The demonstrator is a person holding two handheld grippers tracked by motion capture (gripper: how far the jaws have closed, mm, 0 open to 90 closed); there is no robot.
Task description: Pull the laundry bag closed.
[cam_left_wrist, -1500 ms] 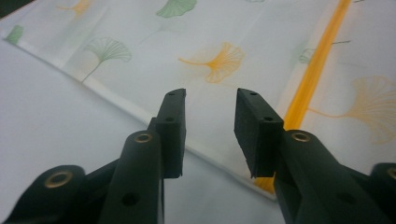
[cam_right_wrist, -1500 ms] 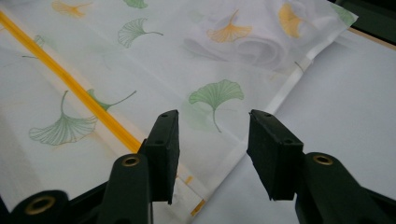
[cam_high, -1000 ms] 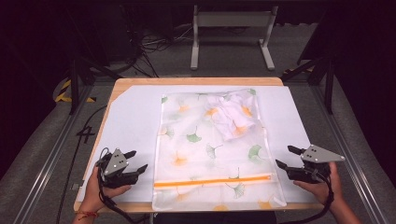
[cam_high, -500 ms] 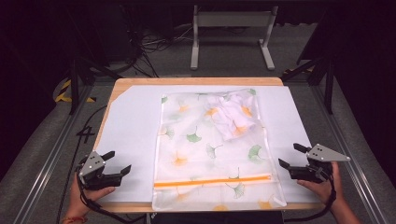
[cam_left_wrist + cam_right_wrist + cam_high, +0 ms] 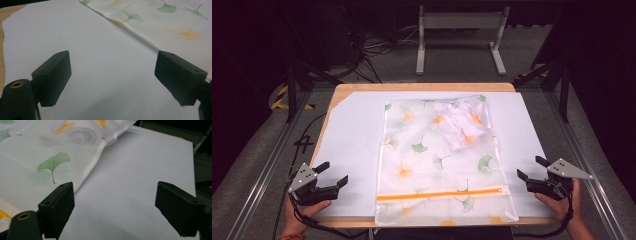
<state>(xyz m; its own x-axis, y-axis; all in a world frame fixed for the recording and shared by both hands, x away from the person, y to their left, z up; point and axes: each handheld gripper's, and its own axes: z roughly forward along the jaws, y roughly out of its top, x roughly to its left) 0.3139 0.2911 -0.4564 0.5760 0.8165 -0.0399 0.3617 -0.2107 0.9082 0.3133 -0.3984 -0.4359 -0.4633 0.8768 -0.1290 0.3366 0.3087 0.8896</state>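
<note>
Between the gaping tools (image 5: 333, 176) (image 5: 528, 170) lies the leaf-print bag (image 5: 439, 160).

The right claw (image 5: 115, 207) gapes above white paper (image 5: 140, 175) beside the leaf-print cloth (image 5: 37, 157).

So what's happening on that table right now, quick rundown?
Left gripper open, right gripper open, both empty. Leaf-print zip bag flat on white sheet, untouched. Nothing in the way.

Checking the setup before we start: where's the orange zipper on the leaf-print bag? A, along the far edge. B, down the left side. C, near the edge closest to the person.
C: the orange zipper crosses the bag near its near edge, between the two grippers.
</note>
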